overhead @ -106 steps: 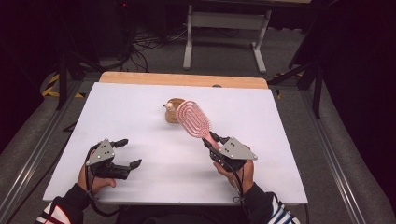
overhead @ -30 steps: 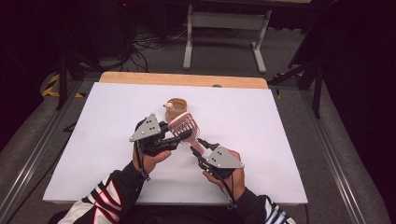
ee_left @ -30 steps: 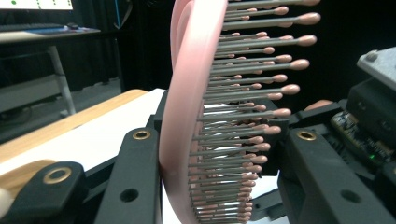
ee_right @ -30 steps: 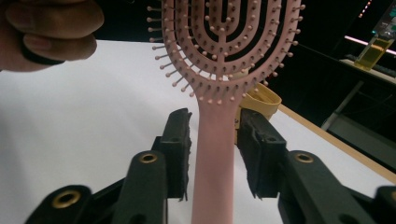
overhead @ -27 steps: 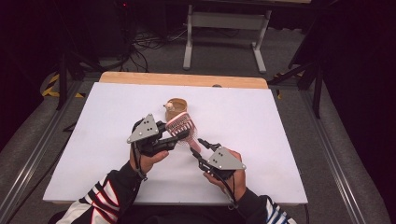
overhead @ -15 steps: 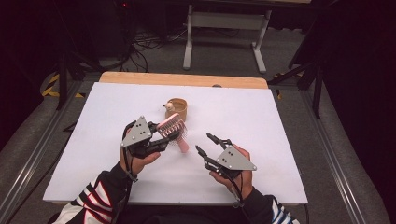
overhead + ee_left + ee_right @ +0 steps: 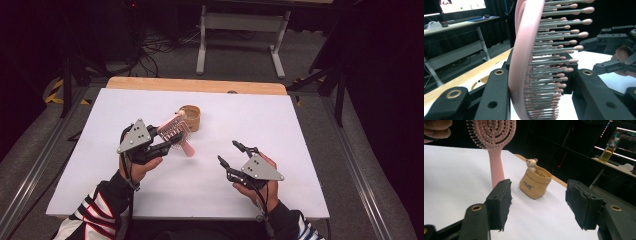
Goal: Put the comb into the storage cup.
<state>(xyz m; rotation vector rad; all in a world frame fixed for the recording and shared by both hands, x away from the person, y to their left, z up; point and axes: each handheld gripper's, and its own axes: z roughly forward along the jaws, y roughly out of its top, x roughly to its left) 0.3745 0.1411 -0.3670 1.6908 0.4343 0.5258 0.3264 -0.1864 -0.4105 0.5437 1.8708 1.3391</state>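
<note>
Pink bristled hairbrush [image 7: 529,62], tan pouch-shaped cup [image 7: 535,182]

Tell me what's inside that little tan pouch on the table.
A small bear figure pokes up at the rim of the pouch. The high view shows the pouch's open top, but its walls hide whatever lies lower inside.
</note>
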